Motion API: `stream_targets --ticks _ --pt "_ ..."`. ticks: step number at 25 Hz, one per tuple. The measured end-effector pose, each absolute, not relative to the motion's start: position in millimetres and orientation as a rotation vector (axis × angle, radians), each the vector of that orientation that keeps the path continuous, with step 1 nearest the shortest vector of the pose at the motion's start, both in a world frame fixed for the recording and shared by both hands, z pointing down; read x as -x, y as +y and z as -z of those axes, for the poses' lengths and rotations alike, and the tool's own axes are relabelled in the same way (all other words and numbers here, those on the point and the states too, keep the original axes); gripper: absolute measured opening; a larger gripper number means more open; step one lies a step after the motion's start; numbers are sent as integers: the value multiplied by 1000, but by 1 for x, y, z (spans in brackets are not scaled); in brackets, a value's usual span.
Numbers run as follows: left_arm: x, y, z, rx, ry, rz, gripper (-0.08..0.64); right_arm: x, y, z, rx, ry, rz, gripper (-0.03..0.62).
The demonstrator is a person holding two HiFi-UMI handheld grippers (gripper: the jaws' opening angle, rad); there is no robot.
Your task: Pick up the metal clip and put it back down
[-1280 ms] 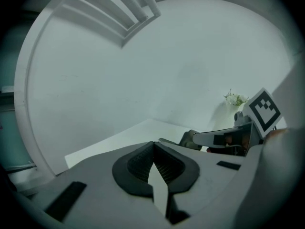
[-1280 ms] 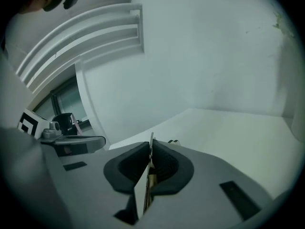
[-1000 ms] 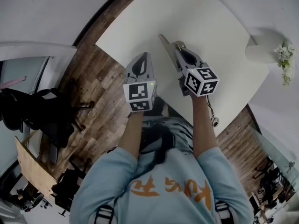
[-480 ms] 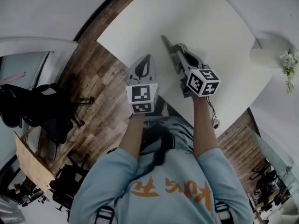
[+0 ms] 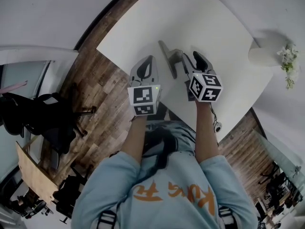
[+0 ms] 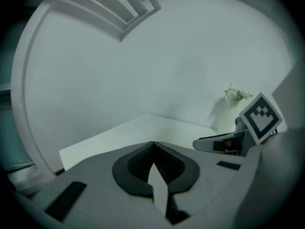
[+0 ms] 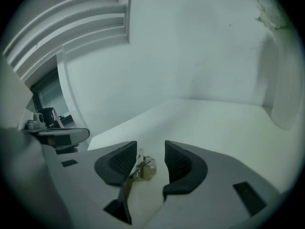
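The right gripper (image 7: 150,152) has its jaws spread wide. The metal clip (image 7: 143,168) lies between them on the white table (image 7: 219,123), close against the pad on the left gripper's side and seemingly touching it, with a clear gap to the other pad. Neither pad is pinching it. Just beside, the left gripper (image 6: 153,144) has its jaws pressed together at the tips, with nothing between them. Well off to the right gripper's far side stands a white vase (image 5: 263,55) of flowers.

Beyond the right hand-held gripper (image 5: 181,56), table (image 5: 200,18) runs free to a vase (image 5: 263,55).
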State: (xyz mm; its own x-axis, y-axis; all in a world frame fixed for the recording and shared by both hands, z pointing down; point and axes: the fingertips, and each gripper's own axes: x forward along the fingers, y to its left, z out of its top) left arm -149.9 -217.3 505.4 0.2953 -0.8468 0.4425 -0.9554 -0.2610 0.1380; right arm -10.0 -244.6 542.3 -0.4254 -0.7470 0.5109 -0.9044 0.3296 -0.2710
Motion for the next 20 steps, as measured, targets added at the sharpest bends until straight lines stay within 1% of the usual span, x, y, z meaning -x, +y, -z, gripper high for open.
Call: stream_targets --ticks 4,7,9,20 --pt "131 -233 -477 -2278 -1602 -343 20 -25 -248 -489 -1643 -2335 -518 138" --pt "116 -242 -457 -2341 -1592 -298 20 -54 -243 -451 -1779 -2334 -361 50" --pt "105 -247 -442 -2388 -1579 -270 20 -72 -239 -429 -1854 -2332 -299 14" --pt "32 -246 -331 -2687 -1506 -147 20 -142 -211 -327 -2104 -2320 -34 12"
